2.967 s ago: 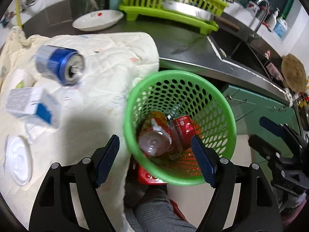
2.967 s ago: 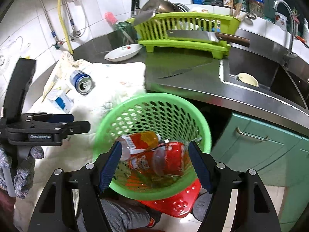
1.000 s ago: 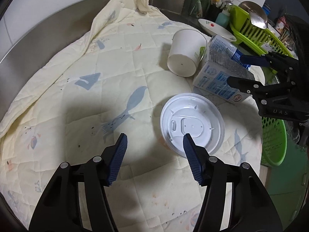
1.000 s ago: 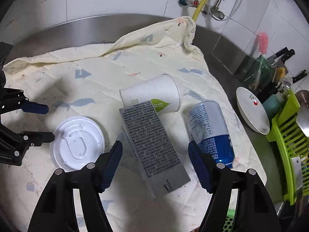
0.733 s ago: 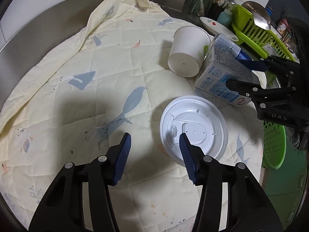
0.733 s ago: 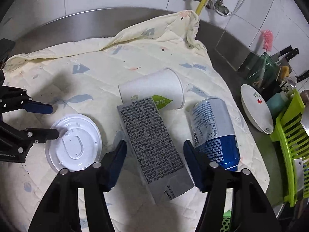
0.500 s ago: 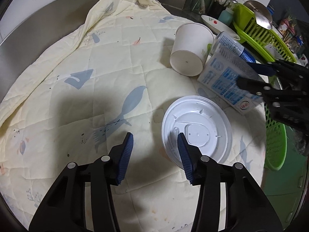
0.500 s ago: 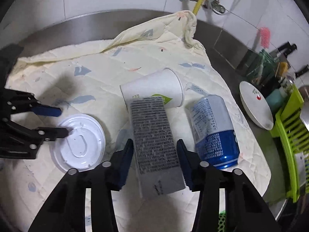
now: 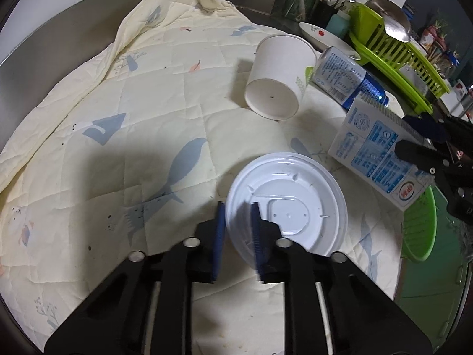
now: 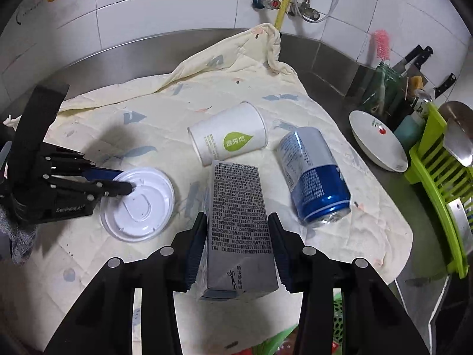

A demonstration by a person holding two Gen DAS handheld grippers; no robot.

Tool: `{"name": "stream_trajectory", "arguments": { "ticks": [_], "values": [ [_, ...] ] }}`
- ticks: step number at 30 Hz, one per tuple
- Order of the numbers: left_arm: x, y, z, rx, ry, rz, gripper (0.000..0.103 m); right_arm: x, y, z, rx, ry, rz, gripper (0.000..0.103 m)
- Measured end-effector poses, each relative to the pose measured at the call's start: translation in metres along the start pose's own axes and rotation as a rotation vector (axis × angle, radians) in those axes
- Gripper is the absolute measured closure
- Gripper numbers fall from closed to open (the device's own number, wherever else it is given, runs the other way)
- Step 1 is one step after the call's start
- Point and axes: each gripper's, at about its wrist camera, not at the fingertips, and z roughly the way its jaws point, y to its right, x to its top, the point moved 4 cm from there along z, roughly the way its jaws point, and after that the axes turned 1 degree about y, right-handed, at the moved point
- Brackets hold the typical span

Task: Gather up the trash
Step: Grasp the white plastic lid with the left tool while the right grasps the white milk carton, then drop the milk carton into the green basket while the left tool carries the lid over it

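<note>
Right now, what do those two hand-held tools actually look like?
Both are matte black plastic with silver bolts and ribbed blue pads on the fingers. The left tool carries small white lettering on its side, and a grey knitted glove grips it. The right tool looks alike.

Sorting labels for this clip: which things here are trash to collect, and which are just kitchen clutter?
Trash job: white plastic lid, grey-printed drink carton, white paper cup, blue aluminium can, green mesh bin.
Clutter: white ceramic dish, green dish rack.
</note>
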Motion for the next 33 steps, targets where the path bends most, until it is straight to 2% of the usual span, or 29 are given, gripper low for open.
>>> {"name": "stream_trajectory", "arguments": {
  "ticks": [4, 5, 11, 21, 28, 33],
  "values": [
    [0.0, 0.002, -0.002, 0.017, 0.014, 0.001, 0.09, -0.008, -0.001, 0.0, 0.007, -0.005, 0.019, 0.062],
    [0.0, 0.002, -0.004, 0.018, 0.022, 0.0, 0.095, -0.01, -0.001, 0.001, 0.01, -0.011, 0.024, 0.062],
    [-0.001, 0.006, -0.014, 0.026, 0.045, 0.019, 0.095, -0.018, -0.004, 0.008, 0.013, -0.037, 0.032, 0.062],
    [-0.002, 0.009, -0.023, -0.001, 0.061, 0.029, 0.097, -0.012, -0.002, 0.02, 0.016, -0.056, 0.054, 0.061],
    [0.0, 0.026, -0.042, -0.017, 0.101, 0.059, 0.099, -0.018, 0.005, -0.005, 0.007, 0.004, 0.099, 0.062],
    [0.0, 0.045, -0.057, -0.029, 0.127, 0.098, 0.099, -0.036, 0.024, -0.04, -0.029, 0.037, 0.142, 0.062]
  ]
}}
